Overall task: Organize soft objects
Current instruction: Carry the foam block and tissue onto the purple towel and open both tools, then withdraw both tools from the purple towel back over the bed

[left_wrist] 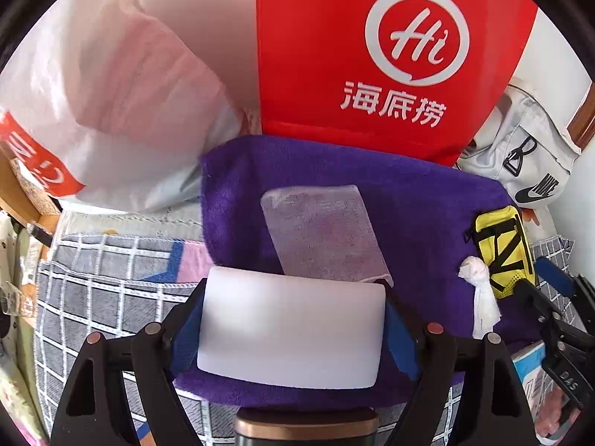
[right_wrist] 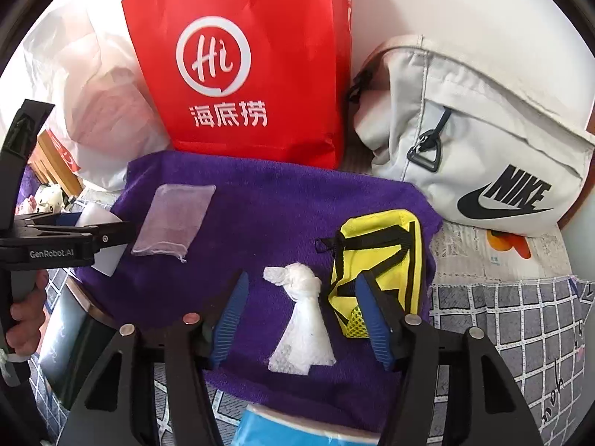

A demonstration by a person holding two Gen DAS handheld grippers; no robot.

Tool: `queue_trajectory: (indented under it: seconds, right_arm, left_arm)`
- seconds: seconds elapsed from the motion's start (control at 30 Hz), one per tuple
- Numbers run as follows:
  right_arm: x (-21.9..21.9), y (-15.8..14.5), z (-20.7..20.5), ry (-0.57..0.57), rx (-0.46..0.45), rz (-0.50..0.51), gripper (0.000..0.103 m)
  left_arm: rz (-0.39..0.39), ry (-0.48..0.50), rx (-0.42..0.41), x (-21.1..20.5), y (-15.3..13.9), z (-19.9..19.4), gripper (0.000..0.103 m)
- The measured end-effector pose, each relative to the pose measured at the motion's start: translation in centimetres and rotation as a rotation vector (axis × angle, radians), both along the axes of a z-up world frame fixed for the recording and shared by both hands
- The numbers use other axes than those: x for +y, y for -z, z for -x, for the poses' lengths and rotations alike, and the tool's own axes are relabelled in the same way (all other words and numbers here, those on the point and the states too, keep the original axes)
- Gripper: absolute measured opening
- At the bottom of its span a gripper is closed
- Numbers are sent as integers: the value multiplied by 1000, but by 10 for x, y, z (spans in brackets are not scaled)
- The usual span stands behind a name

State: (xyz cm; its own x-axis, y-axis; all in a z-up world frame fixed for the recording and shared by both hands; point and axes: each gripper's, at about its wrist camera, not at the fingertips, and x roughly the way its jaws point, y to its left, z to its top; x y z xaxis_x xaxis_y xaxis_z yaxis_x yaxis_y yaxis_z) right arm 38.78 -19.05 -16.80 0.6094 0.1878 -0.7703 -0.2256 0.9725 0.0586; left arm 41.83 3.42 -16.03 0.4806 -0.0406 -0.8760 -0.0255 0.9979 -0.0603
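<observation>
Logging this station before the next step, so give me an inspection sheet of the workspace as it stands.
Surface: purple towel spread on a checked blanket.
Job's things: white block in the left tongs; mesh pouch, knotted white tissue, yellow pouch on the towel.
Clutter: red paper bag, white plastic bag, grey Nike bag.
Grippers: left shut on the block; right tongs open around the tissue.
Cables: nothing seen.
Surroundings: white wall behind.

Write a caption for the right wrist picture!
Open right gripper over a knotted tissue on the purple towel.
</observation>
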Motion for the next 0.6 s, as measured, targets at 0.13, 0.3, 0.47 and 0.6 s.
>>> queue_trajectory:
  seconds: [0.13,0.3,0.47,0.6]
  right_arm:
    - [1,-16,16,2,-39,-2,70]
    - [2,-29,36,-5,-64,-1,72]
    - [0,-33,51,3,-59,-13,72]
    - [0,-33,68,5,-49,-27,72]
  left_arm:
    - [-1,-19,-26,1,-10,7,87]
    - [32,-14,-59,2,-23,18,100]
    - [25,-32,-64,4,-32,27,100]
    - [10,-44,-78,9,-41,43,100]
